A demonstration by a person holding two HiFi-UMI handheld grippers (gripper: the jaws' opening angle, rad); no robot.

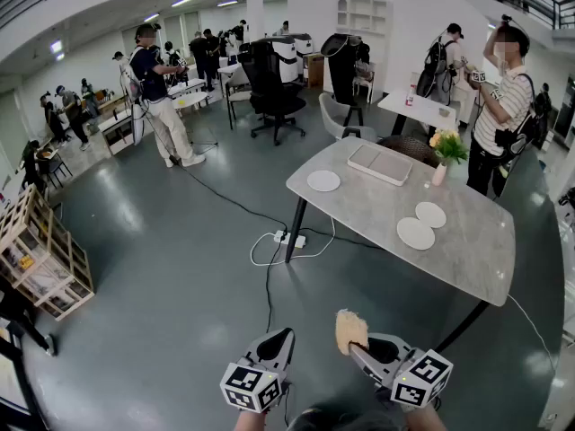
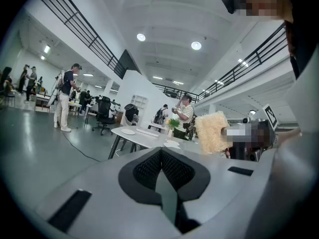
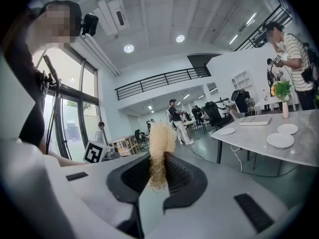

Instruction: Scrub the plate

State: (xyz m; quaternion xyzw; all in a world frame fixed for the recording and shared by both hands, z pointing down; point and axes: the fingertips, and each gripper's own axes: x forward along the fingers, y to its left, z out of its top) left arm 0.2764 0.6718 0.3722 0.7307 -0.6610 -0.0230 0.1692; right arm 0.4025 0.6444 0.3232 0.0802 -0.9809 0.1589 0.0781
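The right gripper (image 3: 158, 169) is clamped on a straw-coloured scrubber (image 3: 160, 138). The left gripper (image 2: 162, 158) has its jaws together, empty. The plates (image 1: 415, 233) lie on the pale table (image 1: 485, 250), well apart from both, over a grey floor (image 1: 180, 268).

Bright ceiling lights (image 2: 196, 45), heavy fisheye warp at edges.

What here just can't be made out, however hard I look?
- Head view: the nearest plate is too small to tell clean from dirty.
- Head view: the person's hands are hidden behind the marker cubes and cut off by the bottom edge.
- Right gripper view: the table runs off the right edge.
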